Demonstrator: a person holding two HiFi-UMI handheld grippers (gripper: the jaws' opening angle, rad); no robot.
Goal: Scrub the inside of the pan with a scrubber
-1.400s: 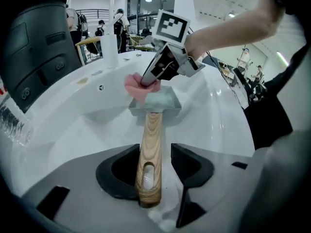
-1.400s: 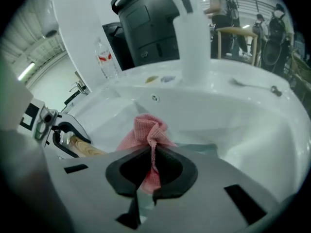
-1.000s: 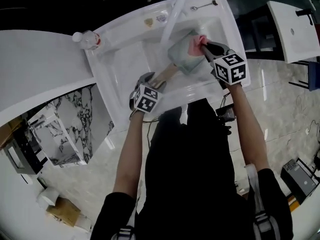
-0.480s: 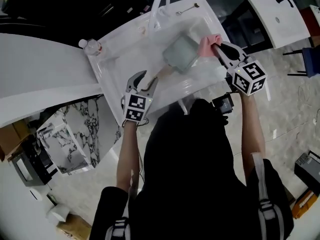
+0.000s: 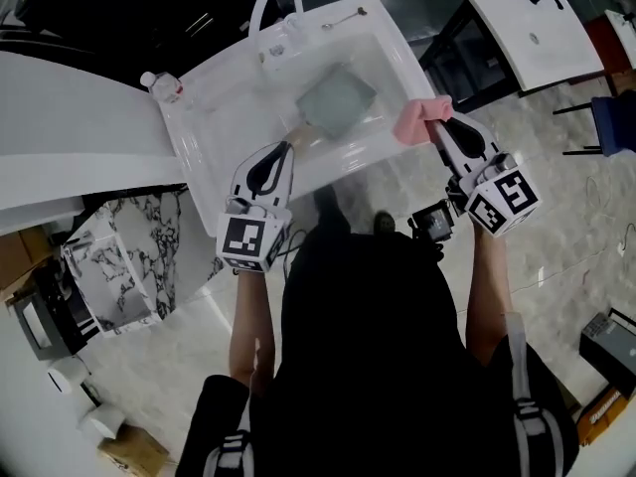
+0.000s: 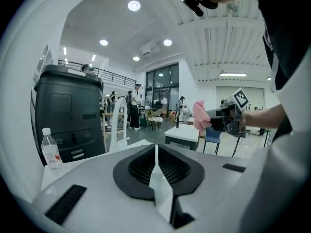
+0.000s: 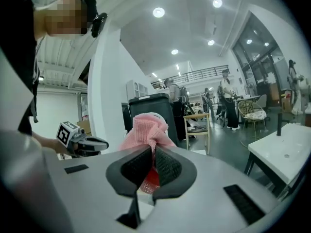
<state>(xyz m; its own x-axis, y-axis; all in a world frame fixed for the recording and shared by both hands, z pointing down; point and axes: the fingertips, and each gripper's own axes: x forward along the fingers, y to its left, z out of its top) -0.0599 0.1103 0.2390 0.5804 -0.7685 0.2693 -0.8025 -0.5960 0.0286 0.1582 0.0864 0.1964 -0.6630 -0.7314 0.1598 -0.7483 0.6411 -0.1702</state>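
White sink (image 5: 224, 107) at the top of the head view has the pan (image 5: 338, 99) sitting in its basin, handle pointing to about 7 o'clock. Left gripper (image 5: 281, 152) hangs at the pan's 7 o'clock, and its jaws have just snapped together with nothing in them. Right gripper (image 5: 438, 120) is out at 3 o'clock past the sink's edge, clamped on the pink scrubber (image 5: 413, 122).

The white counter (image 5: 204, 132) has a basin (image 5: 388, 63). A pan (image 5: 336, 99) lies in this basin. A bottle (image 5: 159, 84) stands on the left corner, and a spoon (image 5: 343, 18) lies on the back rim.
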